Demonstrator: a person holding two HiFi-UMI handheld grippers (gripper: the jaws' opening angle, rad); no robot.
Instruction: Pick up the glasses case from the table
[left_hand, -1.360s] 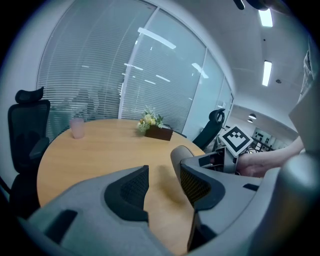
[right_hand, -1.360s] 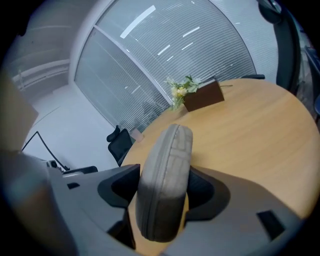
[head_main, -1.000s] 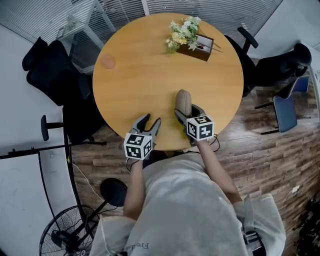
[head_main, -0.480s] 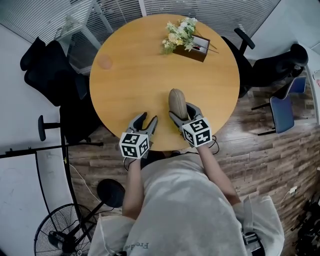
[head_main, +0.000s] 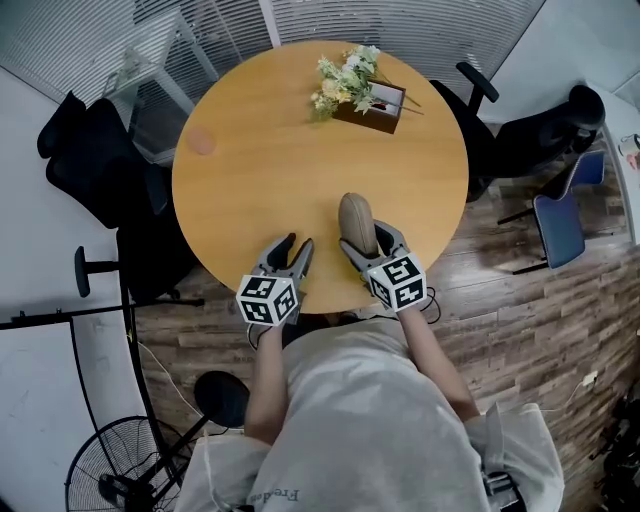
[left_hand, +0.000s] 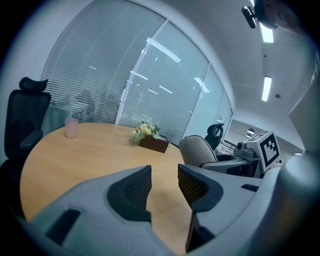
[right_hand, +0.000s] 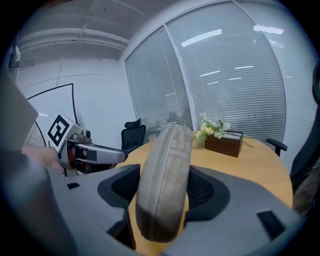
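Round wooden table (head_main: 260, 170) stands on a dark wood-plank floor (head_main: 520, 300). Slatted blinds (head_main: 400, 20) behind glass partitions run along the far side; a white wall (right_hand: 100, 105) adjoins them. Black office chairs sit left (head_main: 95, 160) and right (head_main: 530, 135) of the table, with a blue chair (head_main: 560, 225) further right. Floor fan (head_main: 110, 470) at lower left. Ceiling strip lights (left_hand: 266, 87) are lit.

head view: the near end of the glasses case (head_main: 357, 218) is covered by the right gripper (head_main: 366, 238) and its marker cube (head_main: 398, 281). the hand behind that cube is not visible. right gripper view: the case's lower end is lost behind the gripper body, and the case screens most of both pads (right_hand: 199, 191). contents of the brown box (head_main: 375, 100): too small to tell. floor fan (head_main: 105, 455): cut by the lower left edge. black chair (head_main: 530, 140): partly hidden behind the table (head_main: 250, 180).
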